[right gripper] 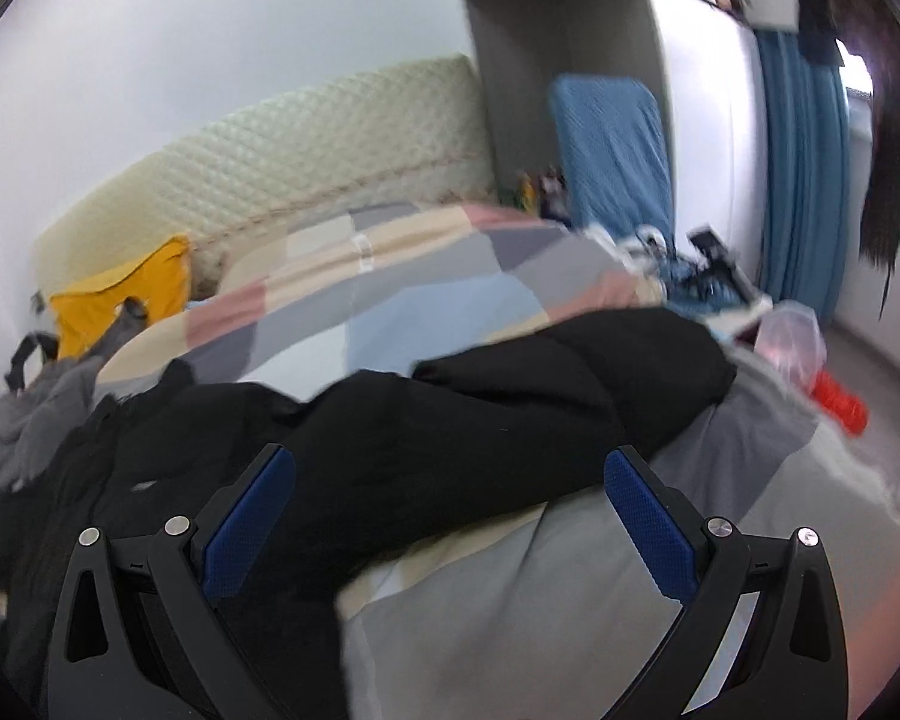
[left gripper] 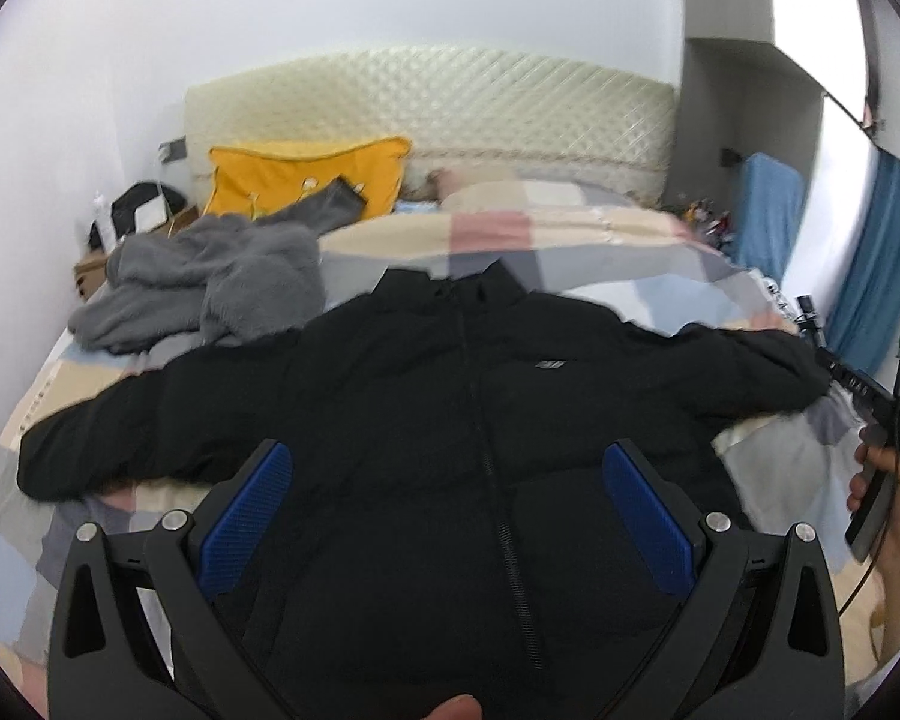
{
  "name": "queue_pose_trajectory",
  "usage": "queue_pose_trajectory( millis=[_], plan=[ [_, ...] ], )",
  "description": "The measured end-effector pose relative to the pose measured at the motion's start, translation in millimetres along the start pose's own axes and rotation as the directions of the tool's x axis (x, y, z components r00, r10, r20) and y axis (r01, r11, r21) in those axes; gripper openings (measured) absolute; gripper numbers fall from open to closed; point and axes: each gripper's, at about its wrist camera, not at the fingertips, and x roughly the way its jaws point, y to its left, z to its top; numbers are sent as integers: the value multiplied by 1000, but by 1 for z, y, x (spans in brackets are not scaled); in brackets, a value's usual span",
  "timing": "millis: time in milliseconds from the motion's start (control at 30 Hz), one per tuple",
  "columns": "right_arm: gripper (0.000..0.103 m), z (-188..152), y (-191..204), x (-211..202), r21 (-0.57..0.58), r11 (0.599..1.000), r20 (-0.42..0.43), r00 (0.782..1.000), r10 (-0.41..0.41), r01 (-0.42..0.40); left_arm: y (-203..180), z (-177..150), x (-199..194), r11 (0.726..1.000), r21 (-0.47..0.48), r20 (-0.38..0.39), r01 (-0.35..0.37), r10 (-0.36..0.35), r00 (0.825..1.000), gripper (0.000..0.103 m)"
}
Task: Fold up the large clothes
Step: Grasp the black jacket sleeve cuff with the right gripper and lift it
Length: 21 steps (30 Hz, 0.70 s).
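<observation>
I am seeing the jacket (left gripper: 426,420) lying flat on the bed (left gripper: 600,240), sleeves reaching out left and right. A fleece garment (left gripper: 210,282) is lying behind its left shoulder, a cushion (left gripper: 306,174) leaning against the headboard (left gripper: 450,102) beyond.

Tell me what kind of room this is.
Most likely a bedroom: a bed with a patchwork quilt and quilted headboard, a yellow pillow, and blue curtains. The black jacket lies spread on the bed.

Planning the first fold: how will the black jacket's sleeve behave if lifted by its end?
The black jacket looks padded, so the sleeve would probably droop rather than stay straight. Its bulk may resist a crisp crease. The smooth shell may slip.
</observation>
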Motion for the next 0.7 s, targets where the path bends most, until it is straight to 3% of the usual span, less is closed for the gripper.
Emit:
queue_pose_trajectory(
  millis=[133, 200, 367, 433, 600, 700],
  plan=[
    [103, 4, -55, 43, 167, 986, -45, 999, 15, -8, 11, -15, 28, 999, -12, -52, -38, 37, 998, 103],
    [97, 6, -84, 62, 241, 971, -71, 997, 19, -2, 16, -20, 40, 999, -24, -71, -49, 47, 996, 103],
    [91, 11, -155, 102, 439, 898, -74, 997, 23, 12, 27, -25, 76, 993, -42, -116, -108, 103, 988, 103],
    [90, 17, -180, 120, 492, 869, -82, 997, -10, 50, 32, -26, 87, 990, -54, -133, -130, 122, 984, 103],
    [90, 26, -209, 157, 564, 819, -103, 993, -63, 110, 35, -27, 116, 984, -65, -174, -164, 151, 973, 103],
    [90, 34, -209, 177, 509, 852, -127, 990, -62, 119, 36, -27, 132, 976, -61, -181, -211, 197, 964, 103]
  ],
)
